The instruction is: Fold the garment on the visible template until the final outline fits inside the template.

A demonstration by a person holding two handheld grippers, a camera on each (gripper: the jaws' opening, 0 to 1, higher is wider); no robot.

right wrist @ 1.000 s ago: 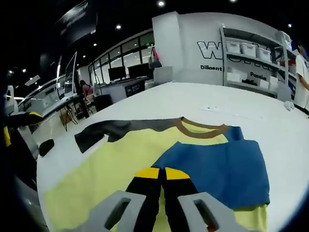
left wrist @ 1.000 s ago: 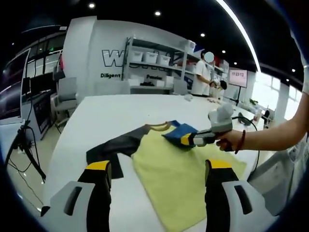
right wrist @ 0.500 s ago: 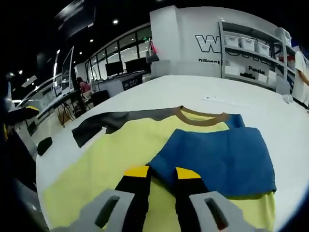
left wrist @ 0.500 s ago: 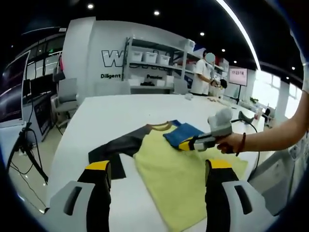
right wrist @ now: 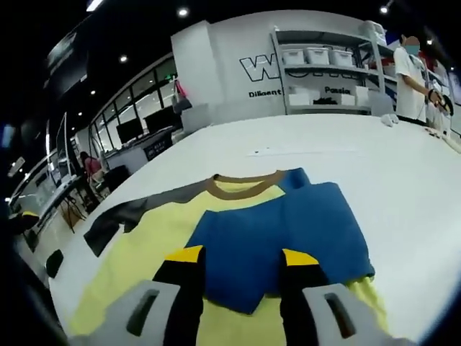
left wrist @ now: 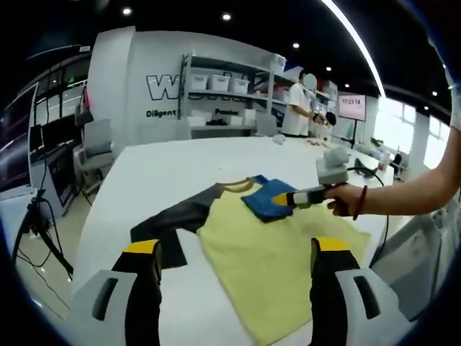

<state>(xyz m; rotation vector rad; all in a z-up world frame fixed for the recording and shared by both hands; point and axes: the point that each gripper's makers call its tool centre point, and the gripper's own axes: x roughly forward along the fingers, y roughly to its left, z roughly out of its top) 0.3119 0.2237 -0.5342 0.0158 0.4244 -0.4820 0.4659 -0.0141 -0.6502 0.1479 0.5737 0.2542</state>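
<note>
On the white counter [left wrist: 144, 162] our yellow garment [left wrist: 281, 252] lies mid-counter with its blue sleeve [right wrist: 288, 231] folded in and its dark sleeve [left wrist: 173, 220] still spread, while our left gripper [left wrist: 234, 259] and right gripper [right wrist: 238, 259] hover parted, holding nothing.

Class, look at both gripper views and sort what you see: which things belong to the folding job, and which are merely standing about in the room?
Part of the job:
- garment, yellow body
- blue sleeve, folded across the body
- dark sleeve, spread out
- left gripper, open
- right gripper, open
- white table

Standing about:
- shelf rack with bins
- person at the far end
- grey chair
</note>
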